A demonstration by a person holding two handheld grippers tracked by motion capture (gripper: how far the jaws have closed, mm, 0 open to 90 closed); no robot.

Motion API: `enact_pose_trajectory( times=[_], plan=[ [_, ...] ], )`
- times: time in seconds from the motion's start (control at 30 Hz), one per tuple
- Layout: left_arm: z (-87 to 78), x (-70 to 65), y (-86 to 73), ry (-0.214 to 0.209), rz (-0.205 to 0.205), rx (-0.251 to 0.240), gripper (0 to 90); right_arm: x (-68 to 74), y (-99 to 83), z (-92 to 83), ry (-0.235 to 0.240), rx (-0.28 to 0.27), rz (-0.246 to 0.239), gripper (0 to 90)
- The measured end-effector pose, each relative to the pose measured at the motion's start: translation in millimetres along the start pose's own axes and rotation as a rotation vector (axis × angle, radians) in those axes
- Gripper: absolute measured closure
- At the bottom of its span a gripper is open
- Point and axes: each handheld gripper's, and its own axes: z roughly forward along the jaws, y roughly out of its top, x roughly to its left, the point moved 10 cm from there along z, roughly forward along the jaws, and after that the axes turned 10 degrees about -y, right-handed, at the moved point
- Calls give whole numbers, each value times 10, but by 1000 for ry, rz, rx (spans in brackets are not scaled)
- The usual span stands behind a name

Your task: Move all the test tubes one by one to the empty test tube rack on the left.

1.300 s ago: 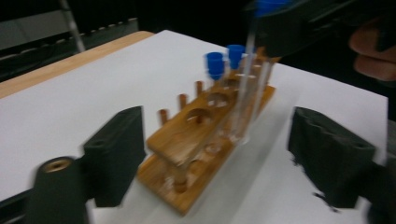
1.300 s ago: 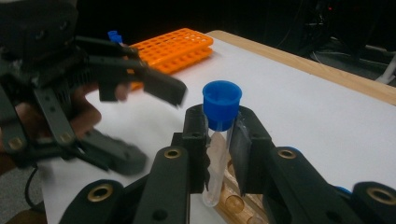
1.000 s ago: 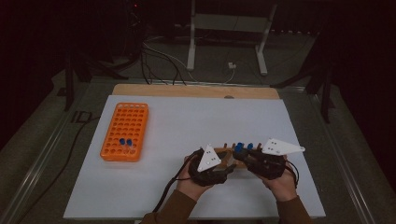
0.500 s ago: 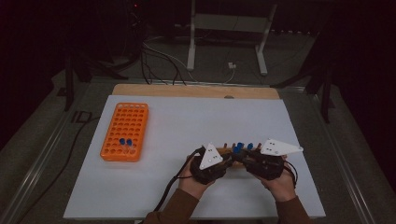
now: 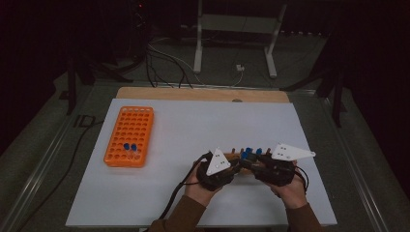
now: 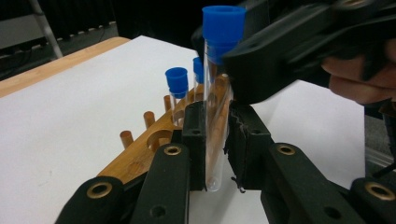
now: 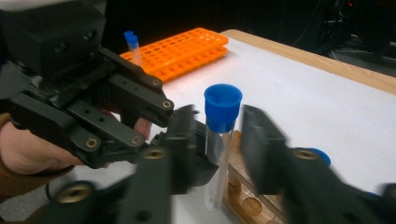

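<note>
Your left gripper (image 6: 217, 140) stands clamped on an upright blue-capped test tube (image 6: 218, 88) just above the wooden rack (image 6: 154, 144), which holds two more capped tubes beyond; your right gripper (image 7: 219, 149) has just opened, its jaws flanking the tube without pressing. Left of your grippers, the orange rack (image 5: 129, 135) holds two tubes.

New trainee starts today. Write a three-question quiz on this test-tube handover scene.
1. True or false: the left gripper is shut on the blue-capped test tube.
2. Which colour is the rack at the table's left side? A green, B orange, C white.
3. What is the rack beside the grippers made of?

Key
1. True. Its jaws clamp the tube's glass body, while the right gripper has just been opening, its jaws standing apart either side of the tube.
2. B. It already holds two blue-capped tubes.
3. Wood; the wooden rack still carries other capped tubes.
</note>
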Motion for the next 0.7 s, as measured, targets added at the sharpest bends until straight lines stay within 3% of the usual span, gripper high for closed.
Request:
enact_pose_trajectory(
  times=[0.13,0.33,0.7],
  plan=[
    [-34,28,10,9,-6,-8,779,-51,48,-39,-15,-25,25,350],
    [-124,86,3,26,-18,-22,779,-164,86,-78,-73,-49,56,185],
    [-452,263,-56,81,-42,-51,779,-392,63,-137,-170,-58,90,85]
  ],
)
